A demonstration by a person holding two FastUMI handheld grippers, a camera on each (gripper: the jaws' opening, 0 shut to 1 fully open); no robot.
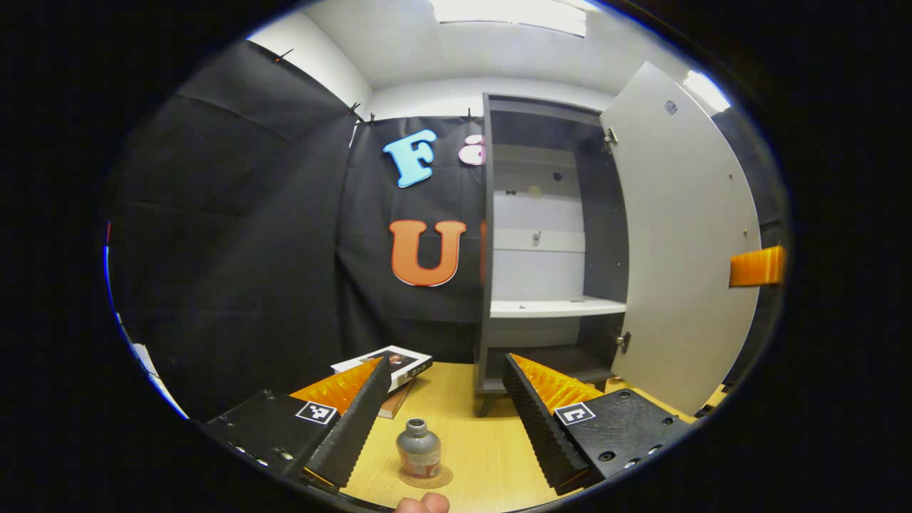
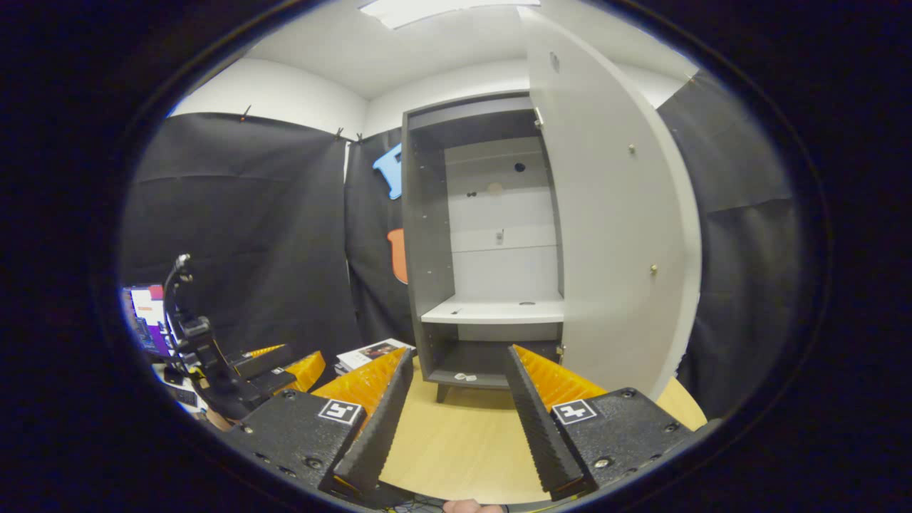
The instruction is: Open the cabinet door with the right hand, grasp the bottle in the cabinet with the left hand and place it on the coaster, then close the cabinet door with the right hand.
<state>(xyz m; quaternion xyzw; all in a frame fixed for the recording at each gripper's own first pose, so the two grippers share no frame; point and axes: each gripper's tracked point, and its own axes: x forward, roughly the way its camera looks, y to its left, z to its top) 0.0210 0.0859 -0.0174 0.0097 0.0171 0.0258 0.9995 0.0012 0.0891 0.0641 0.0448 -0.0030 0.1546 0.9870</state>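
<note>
A small grey bottle stands upright on a round coaster on the wooden table. It sits low between the fingers of my left gripper, which is open and apart from it. The grey cabinet has its white door swung wide to the right, and its shelves look bare. In the right gripper view my right gripper is open with nothing in it, in front of the cabinet and left of the door. The left gripper shows at the far left.
A stack of books lies on the table left of the cabinet. A screen glows at the far left. Part of the other gripper pokes out past the door's edge. A thumb shows at the bottom edge.
</note>
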